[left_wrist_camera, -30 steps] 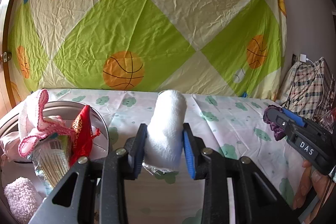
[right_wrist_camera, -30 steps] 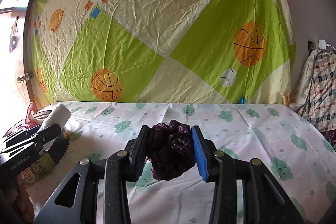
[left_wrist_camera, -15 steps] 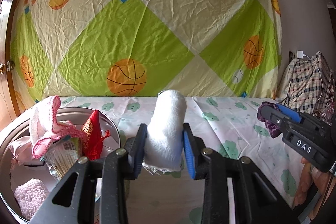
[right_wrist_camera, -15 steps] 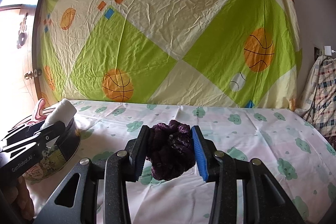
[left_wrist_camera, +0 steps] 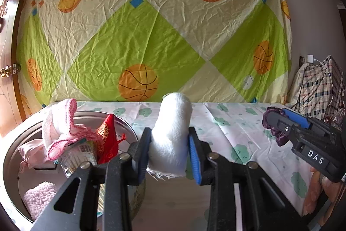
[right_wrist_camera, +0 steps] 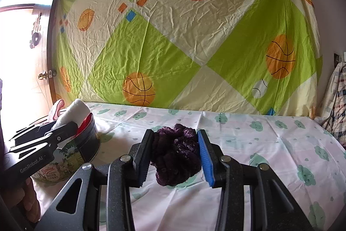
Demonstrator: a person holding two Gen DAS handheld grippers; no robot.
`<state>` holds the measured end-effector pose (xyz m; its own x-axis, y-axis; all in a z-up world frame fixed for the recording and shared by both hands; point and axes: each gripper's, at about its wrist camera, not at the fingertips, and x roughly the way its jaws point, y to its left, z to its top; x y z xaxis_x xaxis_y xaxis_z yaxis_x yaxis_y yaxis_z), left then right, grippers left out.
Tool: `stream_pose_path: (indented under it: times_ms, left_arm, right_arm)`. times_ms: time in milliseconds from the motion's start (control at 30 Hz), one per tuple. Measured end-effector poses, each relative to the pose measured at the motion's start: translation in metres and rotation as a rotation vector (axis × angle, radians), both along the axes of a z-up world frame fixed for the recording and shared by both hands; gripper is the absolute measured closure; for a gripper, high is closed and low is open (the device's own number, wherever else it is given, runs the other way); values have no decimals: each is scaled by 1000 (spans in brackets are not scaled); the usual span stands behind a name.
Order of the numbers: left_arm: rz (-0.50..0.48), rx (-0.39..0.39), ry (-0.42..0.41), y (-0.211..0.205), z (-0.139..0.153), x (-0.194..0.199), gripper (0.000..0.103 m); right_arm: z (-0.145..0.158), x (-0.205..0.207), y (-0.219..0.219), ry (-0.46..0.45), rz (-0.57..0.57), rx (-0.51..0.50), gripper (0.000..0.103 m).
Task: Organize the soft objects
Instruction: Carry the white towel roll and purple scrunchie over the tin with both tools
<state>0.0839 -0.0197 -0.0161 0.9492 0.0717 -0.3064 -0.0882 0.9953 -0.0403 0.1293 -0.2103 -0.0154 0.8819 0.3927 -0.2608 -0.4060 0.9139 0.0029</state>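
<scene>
The left tool (left_wrist_camera: 169, 149) is clamped on a white rolled towel (left_wrist_camera: 173, 133), its 2 pads pressing the roll's lower half from either side. The roll stands nearly upright between them, long axis pointing up and slightly away, with a frayed end hanging just below the pads. The right tool (right_wrist_camera: 176, 154) is likewise clenched, on a dark purple fuzzy bundle (right_wrist_camera: 176, 155) that fills the gap between its pads and bulges out underneath.

Outward from the left tool, the round metal tin (left_wrist_camera: 127, 126) lies immediately to its left and a little below; the tool's left finger already overlaps the tin's near rim in the left wrist view. Inside are a pink-edged cloth (left_wrist_camera: 62, 127), a red pouch (left_wrist_camera: 108, 138) and a pink fluffy piece (left_wrist_camera: 37, 196). From the right wrist view the same tin (right_wrist_camera: 86, 144) sits at the far left, with the left tool (right_wrist_camera: 64, 128) and its towel poised at the rim.

So the left hand is clearly the nearer one: my judgement is a short sideways shift leftward puts the towel over the opening. The right tool hangs over the cloud-print bench cover (right_wrist_camera: 270, 144), well apart from the tin, and would have to cross leftward after.
</scene>
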Motion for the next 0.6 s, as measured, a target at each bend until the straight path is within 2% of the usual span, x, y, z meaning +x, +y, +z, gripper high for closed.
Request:
stream_pose_path:
  times_ms: [600]
  left_arm:
    - [33, -23, -11, 19, 0, -13, 71]
  right_arm:
    - [-2, -13, 22, -11, 55, 0, 60]
